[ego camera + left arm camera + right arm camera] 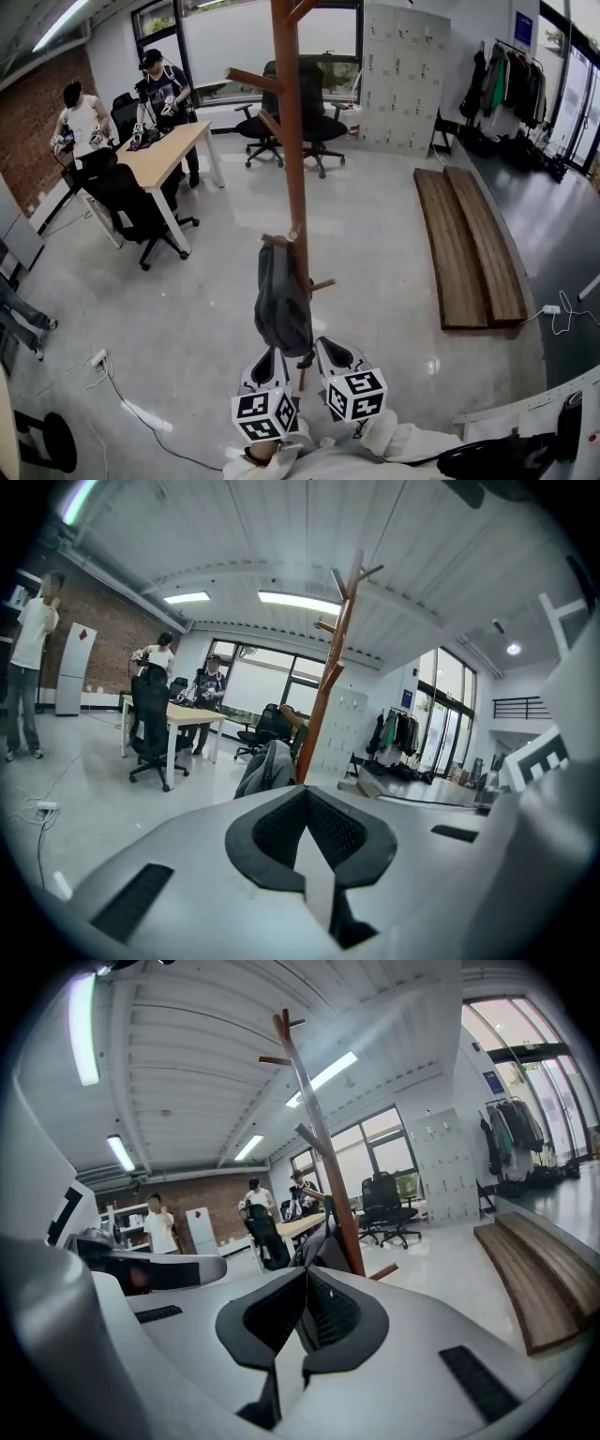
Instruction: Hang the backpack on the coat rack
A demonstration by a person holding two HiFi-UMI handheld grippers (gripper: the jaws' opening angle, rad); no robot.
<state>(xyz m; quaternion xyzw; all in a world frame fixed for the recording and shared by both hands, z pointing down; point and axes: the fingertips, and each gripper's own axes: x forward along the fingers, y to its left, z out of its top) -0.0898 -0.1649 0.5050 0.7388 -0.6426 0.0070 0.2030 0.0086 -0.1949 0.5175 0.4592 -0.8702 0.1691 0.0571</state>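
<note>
A dark grey backpack (282,302) hangs by its top from a low peg of the brown wooden coat rack (292,141), against the pole. Both grippers sit just in front of it, close to me and apart from it. My left gripper (272,356) is shut with nothing between its fingers, and so is my right gripper (325,347). In the left gripper view the shut left gripper (307,793) points at the backpack (267,769) and the rack (330,682). In the right gripper view the shut right gripper (306,1272) points at the backpack (325,1247) and the pole (323,1147).
Long wooden planks (469,244) lie on the floor at the right. A desk (164,155) with people and black office chairs (127,202) stands at the back left. A cable with a power strip (98,359) runs over the floor at the left. Lockers (403,75) and hung clothes (506,84) stand at the back.
</note>
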